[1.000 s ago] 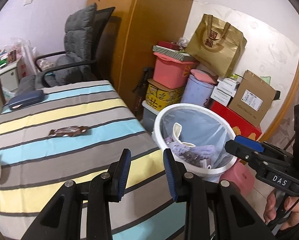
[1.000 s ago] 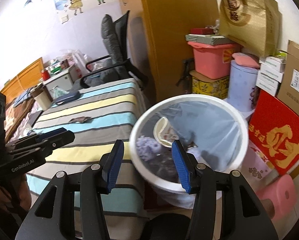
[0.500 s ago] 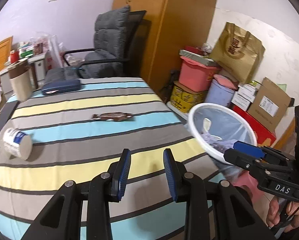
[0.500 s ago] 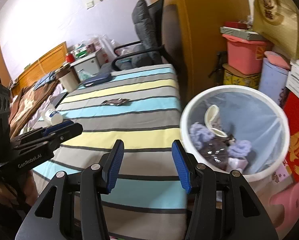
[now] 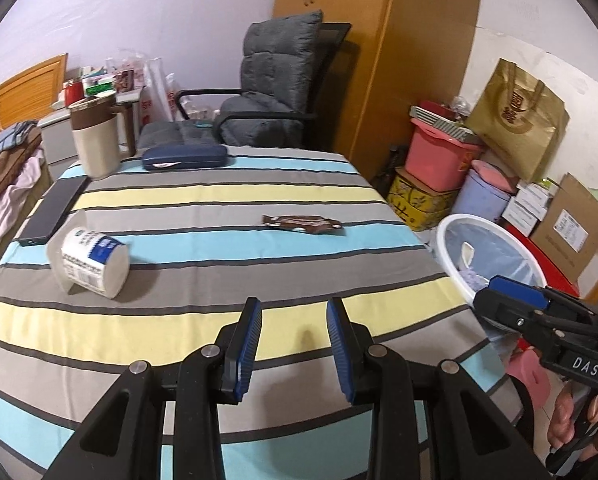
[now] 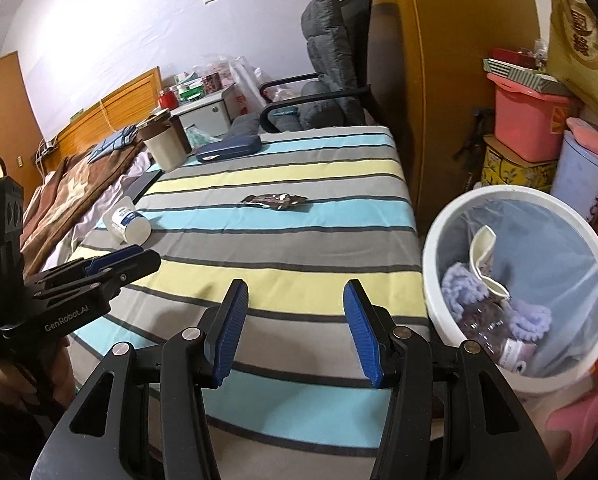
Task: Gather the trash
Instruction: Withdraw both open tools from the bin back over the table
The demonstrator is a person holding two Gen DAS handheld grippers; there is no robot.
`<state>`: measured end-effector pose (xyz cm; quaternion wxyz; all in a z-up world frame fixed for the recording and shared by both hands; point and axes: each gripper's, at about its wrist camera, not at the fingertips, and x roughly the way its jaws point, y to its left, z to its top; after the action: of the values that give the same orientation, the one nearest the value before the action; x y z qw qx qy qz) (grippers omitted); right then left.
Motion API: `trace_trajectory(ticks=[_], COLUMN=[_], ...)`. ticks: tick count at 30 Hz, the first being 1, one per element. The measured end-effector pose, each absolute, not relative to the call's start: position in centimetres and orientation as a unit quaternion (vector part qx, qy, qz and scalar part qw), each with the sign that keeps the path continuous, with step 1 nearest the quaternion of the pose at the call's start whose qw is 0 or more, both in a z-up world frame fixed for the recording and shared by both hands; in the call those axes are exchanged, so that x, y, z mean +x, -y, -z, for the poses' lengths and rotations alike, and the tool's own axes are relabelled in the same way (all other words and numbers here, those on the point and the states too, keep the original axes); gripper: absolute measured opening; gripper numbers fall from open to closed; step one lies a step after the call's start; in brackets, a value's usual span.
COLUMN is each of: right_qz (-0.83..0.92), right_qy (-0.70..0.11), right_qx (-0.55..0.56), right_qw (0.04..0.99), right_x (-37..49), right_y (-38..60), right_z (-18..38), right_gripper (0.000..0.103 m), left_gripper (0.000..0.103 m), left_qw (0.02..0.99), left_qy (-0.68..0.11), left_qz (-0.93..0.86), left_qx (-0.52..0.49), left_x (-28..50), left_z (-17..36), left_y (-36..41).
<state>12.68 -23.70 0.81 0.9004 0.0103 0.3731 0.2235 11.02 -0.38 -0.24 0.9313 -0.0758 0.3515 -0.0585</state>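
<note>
A brown snack wrapper [image 5: 302, 224] lies on the striped tablecloth [image 5: 219, 280], also in the right wrist view [image 6: 275, 201]. A white paper cup [image 5: 89, 265] lies on its side at the left, also in the right wrist view [image 6: 127, 224]. The white trash bin [image 6: 519, 288] with a clear liner stands right of the table and holds trash; it also shows in the left wrist view [image 5: 487, 256]. My left gripper [image 5: 294, 322] is open and empty over the table's near edge. My right gripper [image 6: 295, 312] is open and empty over the near right part of the table.
A blue case [image 5: 183, 157], a beige jug [image 5: 95, 140] and a black phone [image 5: 53, 212] lie at the table's far left. A grey chair [image 5: 267, 92] stands behind. Boxes, a pink tub [image 5: 439, 156] and a gold bag [image 5: 519, 120] crowd the right wall.
Both grippers have swung left, away from the bin and towards the table. The cup, jug and phone have come into the left wrist view. Both jaws stayed open.
</note>
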Motion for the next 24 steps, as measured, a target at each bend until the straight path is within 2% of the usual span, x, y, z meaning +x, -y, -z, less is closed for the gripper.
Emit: trace_trajectory(ticks=[6, 8, 11, 24], right_qz=[-0.245, -0.254, -0.264, -0.285], right_qy=[-0.370, -0.371, -0.373, -0.387], right_qx=[-0.002, -0.006, -0.006, -0.039], right_qw=[0.896, 0.893, 0.889, 0.876], right_x=[13.8, 14.6, 15.7, 21.0], right_y=[22.3, 21.6, 21.1, 18.8], right_z=[-1.1, -1.1, -0.9, 0.4], right_gripper=[0.052, 0.052, 0.052, 0.052], left_gripper=[0.036, 0.043, 0.047, 0.048], left_qw=[0.932, 0.933, 0.935, 0.931], left_qy=[-0.352, -0.348, -0.342, -0.342], left_qz=[0.030, 0.017, -0.002, -0.057], left_qx=[-0.084, -0.087, -0.095, -0.115], left_x=[11.5, 11.6, 11.9, 13.2], left_z=[0.3, 0.2, 0.1, 0.9], left_y=[-1.6, -2.5, -4.1, -8.6])
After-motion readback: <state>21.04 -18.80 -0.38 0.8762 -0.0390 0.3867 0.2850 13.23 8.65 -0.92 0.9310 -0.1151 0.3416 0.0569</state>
